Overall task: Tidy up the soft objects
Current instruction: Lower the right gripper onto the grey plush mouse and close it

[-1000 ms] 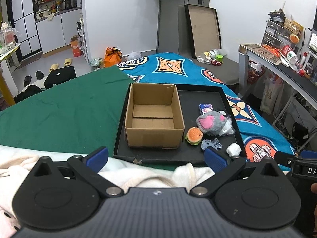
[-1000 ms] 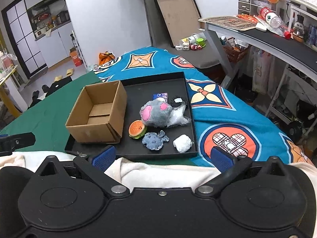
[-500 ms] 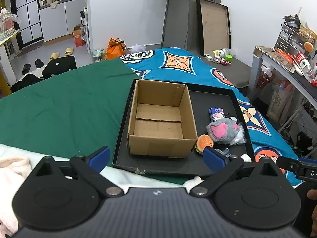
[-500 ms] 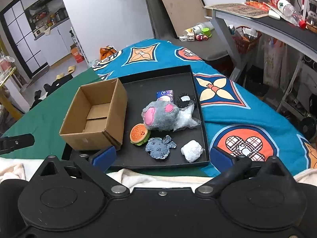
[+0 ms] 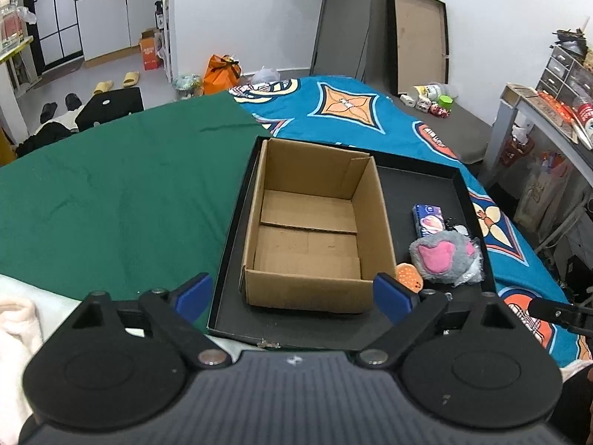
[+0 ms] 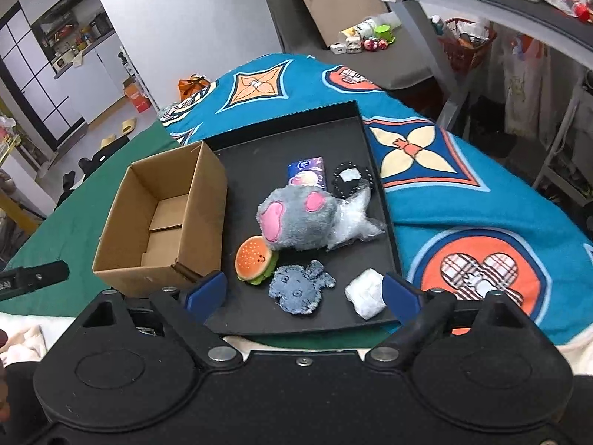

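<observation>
An open, empty cardboard box (image 5: 311, 230) (image 6: 163, 222) stands at the left of a black tray (image 5: 418, 185) (image 6: 281, 141). Right of it lie a grey and pink plush (image 6: 296, 218) (image 5: 444, 256), a burger toy (image 6: 255, 259) (image 5: 409, 276), a blue denim plush (image 6: 300, 287), a white wad (image 6: 367, 293), a blue packet (image 6: 307, 170) (image 5: 428, 218) and a black round piece (image 6: 350, 178). My left gripper (image 5: 292, 296) is open and empty in front of the box. My right gripper (image 6: 304, 293) is open and empty just before the denim plush.
The tray rests on a bed with a green cloth (image 5: 111, 200) and a blue patterned cover (image 6: 463, 193). A white fleece (image 5: 15, 333) lies at the near edge. A desk (image 6: 519, 7) stands at the right, with small items on the grey mat (image 6: 370, 37) beyond.
Both grippers have moved forward toward the tray. The box and the toys look larger and closer. Both stay open and empty.
</observation>
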Motion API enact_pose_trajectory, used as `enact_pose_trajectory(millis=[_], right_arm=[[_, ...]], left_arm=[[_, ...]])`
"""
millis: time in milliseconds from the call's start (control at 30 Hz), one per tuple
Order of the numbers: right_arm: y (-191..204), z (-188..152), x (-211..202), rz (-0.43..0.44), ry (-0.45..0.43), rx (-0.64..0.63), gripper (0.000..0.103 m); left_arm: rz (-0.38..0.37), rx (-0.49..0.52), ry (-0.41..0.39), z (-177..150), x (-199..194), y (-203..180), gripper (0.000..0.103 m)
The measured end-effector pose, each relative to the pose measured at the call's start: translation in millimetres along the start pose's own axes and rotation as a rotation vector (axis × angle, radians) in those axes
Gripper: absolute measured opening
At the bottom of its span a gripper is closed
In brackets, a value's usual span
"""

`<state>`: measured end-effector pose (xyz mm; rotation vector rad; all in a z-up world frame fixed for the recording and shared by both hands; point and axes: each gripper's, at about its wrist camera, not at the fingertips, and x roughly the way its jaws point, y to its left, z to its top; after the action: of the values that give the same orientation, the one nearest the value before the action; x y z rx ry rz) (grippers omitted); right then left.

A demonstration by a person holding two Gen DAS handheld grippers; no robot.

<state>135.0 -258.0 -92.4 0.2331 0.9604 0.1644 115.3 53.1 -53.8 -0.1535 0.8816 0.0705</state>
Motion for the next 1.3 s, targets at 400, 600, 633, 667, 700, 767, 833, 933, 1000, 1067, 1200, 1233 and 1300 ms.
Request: enact_pose_trajectory(millis=[400, 600, 633, 667, 700, 767, 833, 933, 1000, 1067, 1200, 1233, 1300], right_arm=[[8.2, 23.8, 51.0, 0.006, 0.065, 0.005, 0.084], [10.3, 33.5, 73.2, 0.005, 0.091, 0.007, 0.084], [10.7, 35.0, 76.5, 0.004, 0.094, 0.007, 0.084], [11.1, 36.2, 79.7, 0.003, 0.097, 0.006, 0.084], [11.2, 37.2, 82.8, 0.003, 0.100, 0.004, 0.084], [10.8, 38.4, 90.0, 0.000, 0.110, 0.005, 0.084], [10.8, 39.1, 97.5, -0.002, 0.120, 0.006, 0.084], [9.7, 39.6, 109.1, -0.013, 0.135, 0.016, 0.084], [9.5, 41.0, 116.8, -0.020, 0.139, 0.021, 0.084], [9.0, 42.4, 123.8, -0.022, 0.143, 0.027, 0.084], [9.4, 44.8, 135.3, -0.046, 0.148, 0.032, 0.084], [9.8, 45.1, 138.3, -0.056, 0.149, 0.030, 0.084], [10.9, 44.9, 143.8, -0.069, 0.153, 0.023, 0.084]], left_arm=[[0.004, -0.038, 0.075, 15.8, 51.1, 15.4, 0.067], [0.012, -0.055, 0.102, 24.1, 73.0, 23.4, 0.053], [0.016, -0.062, 0.106, 25.3, 76.5, 25.1, 0.051], [0.015, -0.068, 0.111, 26.6, 79.7, 27.4, 0.050], [0.016, -0.074, 0.116, 27.3, 82.8, 28.9, 0.048], [0.022, -0.080, 0.125, 28.9, 89.0, 30.8, 0.044], [0.024, -0.089, 0.131, 31.1, 94.6, 34.5, 0.039], [0.027, -0.100, 0.152, 34.4, 104.1, 39.2, 0.034], [0.026, -0.100, 0.163, 35.8, 109.3, 41.0, 0.031], [0.027, -0.095, 0.175, 37.3, 115.0, 41.2, 0.029], [0.025, -0.097, 0.197, 40.5, 125.6, 43.4, 0.025], [0.029, -0.093, 0.201, 41.5, 128.3, 43.5, 0.024], [0.027, -0.090, 0.214, 43.2, 133.1, 42.9, 0.024]])
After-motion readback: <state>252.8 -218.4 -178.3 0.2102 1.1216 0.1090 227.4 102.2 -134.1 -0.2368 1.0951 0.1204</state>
